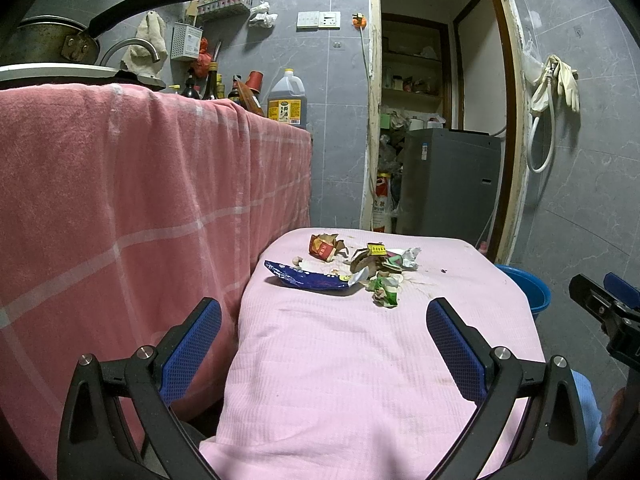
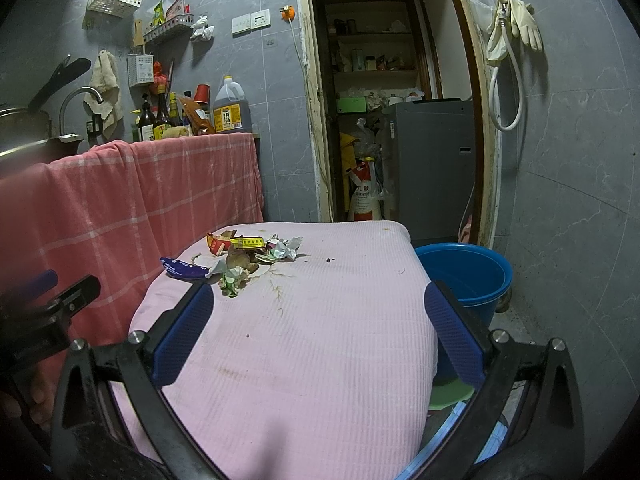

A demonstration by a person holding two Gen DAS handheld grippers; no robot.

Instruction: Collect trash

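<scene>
A small heap of trash lies toward the far side of a low table under a pink cloth (image 1: 360, 360) (image 2: 304, 344). It holds a blue foil wrapper (image 1: 308, 278) (image 2: 182, 269), a red-and-yellow wrapper (image 1: 322, 249) (image 2: 218, 245), a yellow label (image 1: 376, 249) (image 2: 250, 243), crumpled white paper (image 1: 408, 258) (image 2: 286, 251) and a green-white wad (image 1: 386, 292) (image 2: 232, 282). My left gripper (image 1: 324, 312) hovers open over the near part of the cloth, short of the heap. My right gripper (image 2: 318, 300) is open too, with the heap beyond its left finger.
A blue bucket (image 2: 468, 276) (image 1: 528, 286) stands on the floor at the table's far right corner. A counter draped in a red checked cloth (image 1: 120, 200) (image 2: 132, 192) rises on the left, carrying bottles, a pan and a tap. A doorway to a storeroom with a grey appliance (image 2: 428, 168) lies behind.
</scene>
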